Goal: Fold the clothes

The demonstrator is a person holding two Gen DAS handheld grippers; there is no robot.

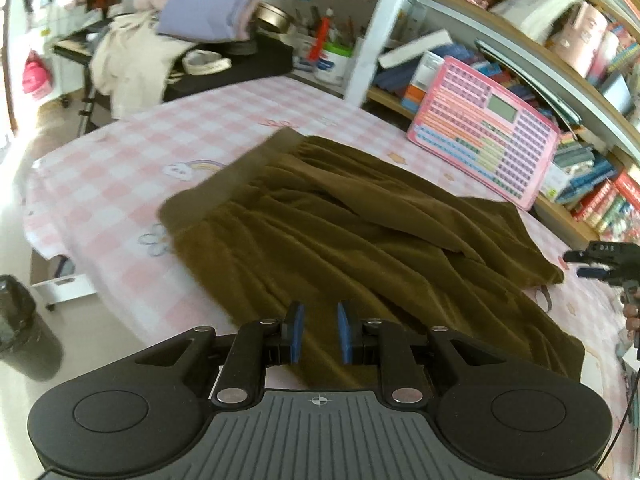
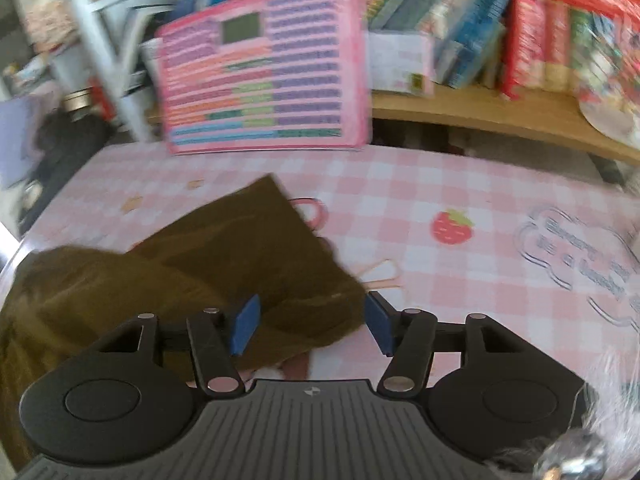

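The left claw (image 1: 320,332) has its blue pads (image 1: 297,334) a narrow gap apart with nothing between them; it hovers over the near hem of an olive-brown pleated skirt (image 1: 360,232), and whether the tips graze the cloth cannot be told. The right claw (image 2: 310,326) stands spread wide, its pads (image 2: 245,330) on either side of a folded corner of the same skirt (image 2: 224,256) without pressing on it. In the left wrist view the right claw (image 1: 592,264) shows as a dark shape at the right edge, just past the skirt's corner.

The skirt lies spread on the desk (image 1: 120,176), its elastic waistband (image 1: 240,172) towards the far left, one side flap turned over onto the body. The desk wears a pink-and-white checked cloth printed with a strawberry (image 2: 451,227) and a rainbow cloud (image 1: 192,168).

A pink toy keyboard tablet (image 1: 484,132) leans against a bookshelf (image 1: 560,80) crammed with books behind the desk. Further left, cream clothing (image 1: 128,60) and a lilac folded pile (image 1: 204,0) sit on a dark side table, with a black bin (image 1: 24,328) on the floor.
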